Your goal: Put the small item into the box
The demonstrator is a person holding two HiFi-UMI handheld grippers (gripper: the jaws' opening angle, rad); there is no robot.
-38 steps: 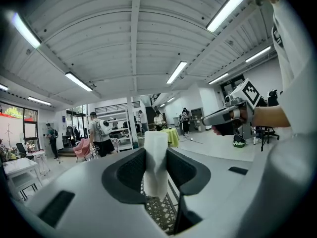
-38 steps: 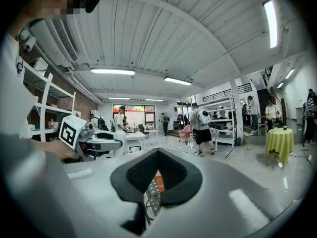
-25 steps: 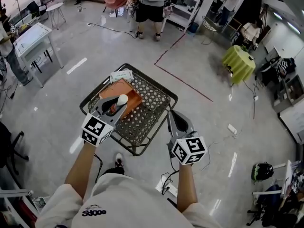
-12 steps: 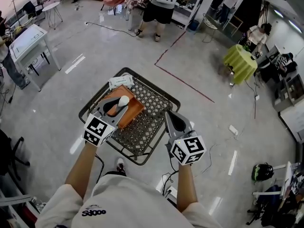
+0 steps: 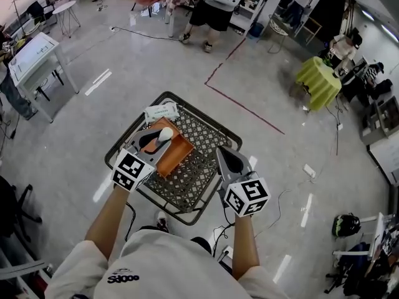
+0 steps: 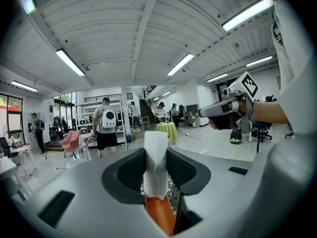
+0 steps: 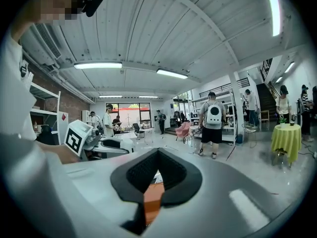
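A small white item is pinched in my left gripper, which is shut on it and holds it just above the orange box. In the left gripper view the white item stands upright between the black pads, with the orange box showing below. The box sits on a black lattice table. My right gripper hovers over the table's right edge, to the right of the box. Its jaws are together with nothing between them, and the orange box shows past them.
A white packet lies on the table's far left corner behind the box. People stand at the back near shelves. A green-covered round table is at the far right, white tables at the left. Cables trail on the floor by my feet.
The left gripper stays shut on the white item over the box. The right gripper has drifted slightly left, from beside the table's right edge to over it. My view has shifted a little.
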